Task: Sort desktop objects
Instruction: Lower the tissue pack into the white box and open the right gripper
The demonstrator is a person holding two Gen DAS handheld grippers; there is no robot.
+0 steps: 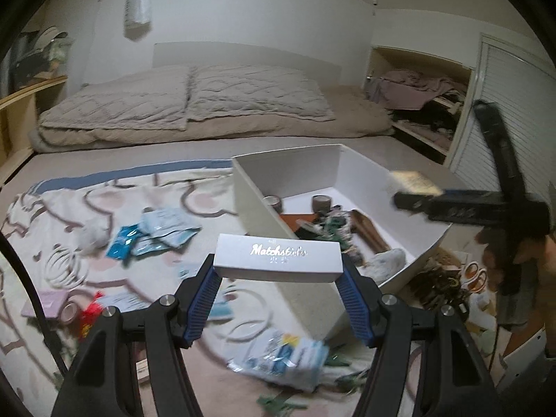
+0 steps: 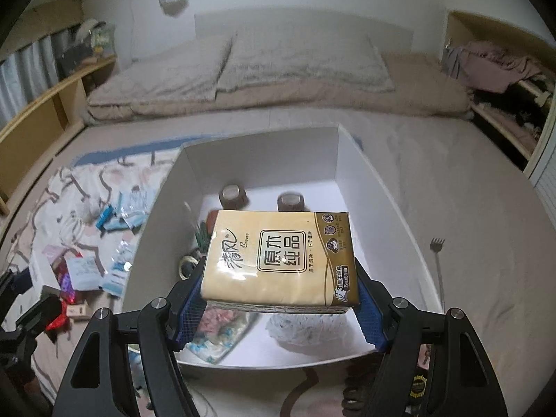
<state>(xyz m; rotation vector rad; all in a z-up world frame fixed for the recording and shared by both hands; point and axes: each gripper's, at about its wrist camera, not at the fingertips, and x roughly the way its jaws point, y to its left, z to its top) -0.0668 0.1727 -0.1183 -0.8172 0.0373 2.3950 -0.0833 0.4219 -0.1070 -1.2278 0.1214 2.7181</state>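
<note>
My left gripper is shut on a silver matchstick box, held above the patterned sheet next to the left wall of the white storage box. My right gripper is shut on a yellow tissue pack and holds it over the inside of the white box. The right gripper with the tissue pack also shows in the left wrist view, above the box's right side. Inside the box lie two brown tape rolls, a floral packet and a white crumpled item.
Blue and white packets, a white cable coil, a tape roll and a red item lie on the sheet left of the box. A fork-like scratcher lies right of it. A bed is behind.
</note>
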